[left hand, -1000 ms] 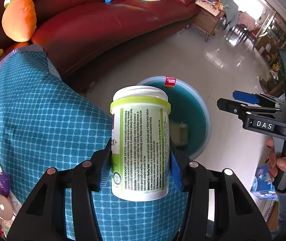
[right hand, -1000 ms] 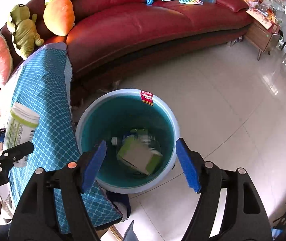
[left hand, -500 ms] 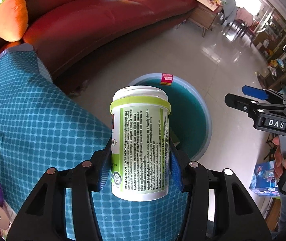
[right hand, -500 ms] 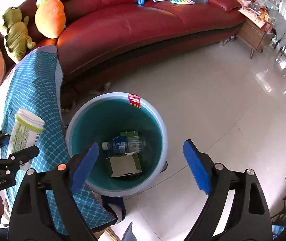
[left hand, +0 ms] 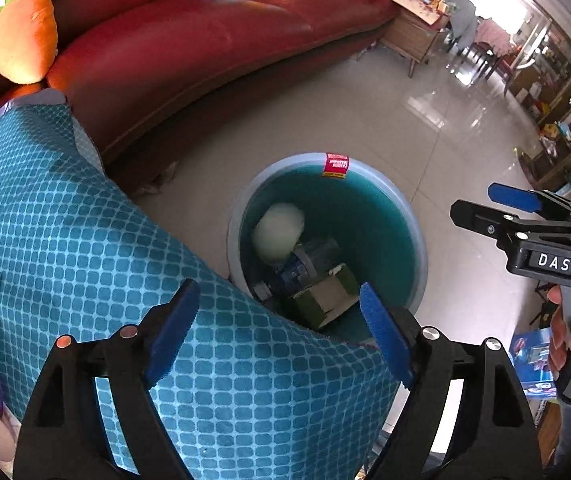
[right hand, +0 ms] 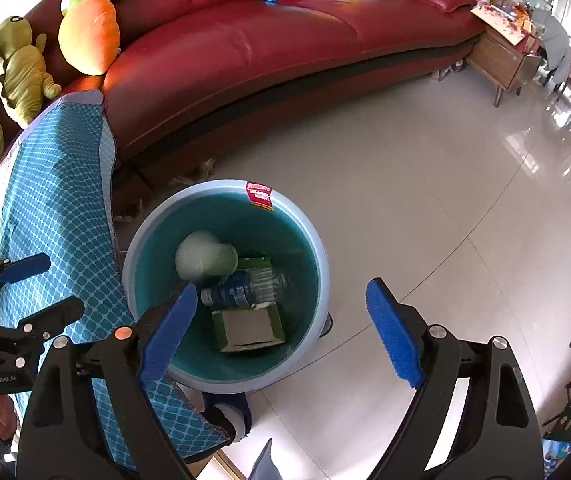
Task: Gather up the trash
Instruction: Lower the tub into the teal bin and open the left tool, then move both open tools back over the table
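A round teal bin (left hand: 413,224) (right hand: 317,248) stands on the tiled floor beside the table. A white and green jar (left hand: 278,232) (right hand: 205,255), blurred, is inside it against the left wall, above a plastic bottle (left hand: 305,262) (right hand: 245,288) and a green carton (left hand: 321,300) (right hand: 247,328). My left gripper (left hand: 275,332) is open and empty above the table edge next to the bin. My right gripper (right hand: 281,328) is open and empty above the bin's right side; it also shows in the left wrist view (left hand: 525,216).
A table with a blue patterned cloth (left hand: 65,240) (right hand: 61,200) lies left of the bin. A red sofa (left hand: 205,28) (right hand: 265,32) with plush toys (right hand: 87,36) runs behind. A wooden side table (right hand: 505,60) stands far right. Tiled floor (right hand: 445,200) spreads to the right.
My left gripper has opened and let go of the jar, which has dropped into the bin. The right gripper has stayed open near the bin.
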Motion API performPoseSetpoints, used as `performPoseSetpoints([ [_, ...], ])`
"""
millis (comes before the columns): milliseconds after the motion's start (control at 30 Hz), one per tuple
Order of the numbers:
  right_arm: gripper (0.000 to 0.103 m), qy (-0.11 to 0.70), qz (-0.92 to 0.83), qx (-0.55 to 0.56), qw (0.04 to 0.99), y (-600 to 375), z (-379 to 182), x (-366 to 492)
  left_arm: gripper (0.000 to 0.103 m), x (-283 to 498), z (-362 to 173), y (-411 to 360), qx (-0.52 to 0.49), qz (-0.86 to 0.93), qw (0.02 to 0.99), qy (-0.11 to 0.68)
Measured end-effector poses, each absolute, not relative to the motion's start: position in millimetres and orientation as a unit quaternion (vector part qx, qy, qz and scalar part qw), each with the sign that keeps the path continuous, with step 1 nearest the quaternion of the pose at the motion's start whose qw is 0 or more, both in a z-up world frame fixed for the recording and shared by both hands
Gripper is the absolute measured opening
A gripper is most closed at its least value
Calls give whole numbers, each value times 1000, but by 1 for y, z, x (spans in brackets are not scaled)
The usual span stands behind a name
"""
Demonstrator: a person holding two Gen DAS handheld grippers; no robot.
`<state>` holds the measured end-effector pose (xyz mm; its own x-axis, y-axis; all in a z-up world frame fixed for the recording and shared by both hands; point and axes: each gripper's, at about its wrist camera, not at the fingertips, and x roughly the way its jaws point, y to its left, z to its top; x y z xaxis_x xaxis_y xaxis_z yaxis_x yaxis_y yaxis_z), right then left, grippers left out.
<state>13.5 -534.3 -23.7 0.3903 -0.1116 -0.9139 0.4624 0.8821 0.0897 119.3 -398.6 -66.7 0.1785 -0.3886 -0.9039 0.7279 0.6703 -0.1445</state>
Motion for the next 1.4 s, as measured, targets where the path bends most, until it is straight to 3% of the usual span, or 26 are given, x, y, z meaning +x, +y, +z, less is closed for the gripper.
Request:
performPoseSetpoints([
  [767,86,517,-116,102,842,-441,19,26,90,104,-24,-274,117,-311,795,507],
  [900,86,518,-94,84,846,-410,25,33,91,106,-15,-230,99,-288,808,504],
  [1000,86,520,-72,74,848,-385,30,43,98,111,-7,-195,82,-267,815,508],
  [1400,86,541,66,-3,838,-243,42,97,99,117,18,-35,3,-158,854,495],
])
